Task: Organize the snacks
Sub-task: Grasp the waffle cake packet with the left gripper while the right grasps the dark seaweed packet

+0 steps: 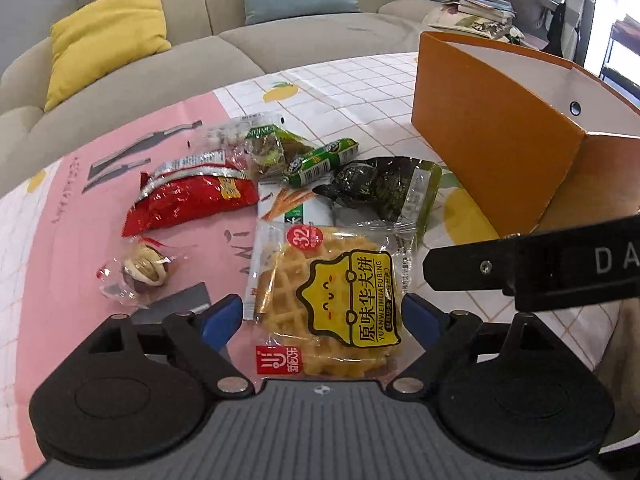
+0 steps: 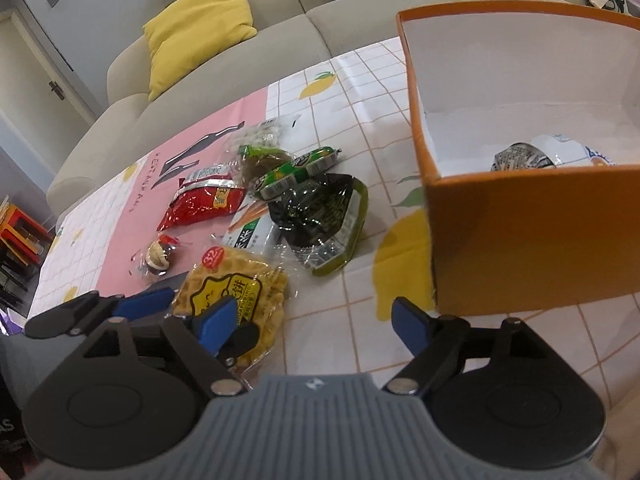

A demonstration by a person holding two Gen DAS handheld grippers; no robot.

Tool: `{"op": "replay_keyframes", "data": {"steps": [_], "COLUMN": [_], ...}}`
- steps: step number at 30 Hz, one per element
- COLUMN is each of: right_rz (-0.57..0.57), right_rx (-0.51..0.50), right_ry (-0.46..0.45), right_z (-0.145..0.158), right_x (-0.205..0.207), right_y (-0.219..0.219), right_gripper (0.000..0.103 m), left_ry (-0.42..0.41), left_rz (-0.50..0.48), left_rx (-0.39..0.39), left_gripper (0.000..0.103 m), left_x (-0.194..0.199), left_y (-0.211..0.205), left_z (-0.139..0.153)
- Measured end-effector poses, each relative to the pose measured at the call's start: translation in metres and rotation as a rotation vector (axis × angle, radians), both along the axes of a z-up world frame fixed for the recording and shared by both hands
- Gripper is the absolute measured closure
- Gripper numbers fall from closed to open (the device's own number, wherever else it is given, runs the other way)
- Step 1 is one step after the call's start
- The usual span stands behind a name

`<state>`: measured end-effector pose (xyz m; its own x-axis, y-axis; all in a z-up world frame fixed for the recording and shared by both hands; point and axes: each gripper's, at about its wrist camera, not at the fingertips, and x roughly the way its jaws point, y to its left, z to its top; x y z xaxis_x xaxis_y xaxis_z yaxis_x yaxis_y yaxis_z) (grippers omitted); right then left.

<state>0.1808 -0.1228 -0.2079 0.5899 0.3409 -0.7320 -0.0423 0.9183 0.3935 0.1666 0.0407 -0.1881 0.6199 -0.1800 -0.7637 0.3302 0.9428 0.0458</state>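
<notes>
Now the left claw [image 1: 322, 322] stands spread wide, and the waffle pack [image 1: 328, 300] lies flat on the table between its two blue fingers [image 1: 222, 320]; the pads are close to the pack's sides but do not press it. Just beyond the waffle, ahead of this claw, lie a dark green packet [image 1: 384, 188], a pair of green sausages [image 1: 320, 160] and a white carton with carrots printed on it [image 1: 280, 200]. Ahead and to the left of the claw lies a red bag [image 1: 192, 196], and nearer, on the left, a small clear wrapper with a round sweet [image 1: 144, 268]. The orange box [image 1: 492, 140] stands ahead on the right side.

The right claw [image 2: 316, 328] is also spread, and only bare tablecloth [image 2: 340, 320] is seen between its fingers. Its left finger [image 2: 216, 324] stands in front of the waffle pack [image 2: 236, 292] in its own view; whether it touches the pack I cannot tell. The orange box [image 2: 532, 248] is just ahead on its right, open on top, with a wrapped snack [image 2: 536, 156] already lying inside. A grey sofa [image 2: 280, 32] with a yellow cushion [image 2: 196, 28] is behind the table.
</notes>
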Motion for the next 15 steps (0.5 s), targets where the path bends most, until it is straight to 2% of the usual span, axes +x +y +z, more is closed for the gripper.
{"op": "replay_keyframes", "data": {"steps": [5, 9, 15], "right_rz": [-0.009, -0.003, 0.009], "right_rx": [0.003, -0.003, -0.005], "right_ry": [0.011, 0.005, -0.014], "right_z": [-0.003, -0.005, -0.003], "right_x": [0.0, 0.0, 0.0], "right_y": [-0.001, 0.002, 0.005], "right_gripper": [0.019, 0.016, 0.015], "left_ry": [-0.036, -0.086, -0.09], "left_rz": [0.006, -0.018, -0.025], "left_rx": [-0.023, 0.007, 0.05], "left_gripper": [0.0, 0.0, 0.0], "left_x": [-0.003, -0.011, -0.012], "left_y": [-0.005, -0.014, -0.025], "left_z": [-0.004, -0.006, -0.011]}}
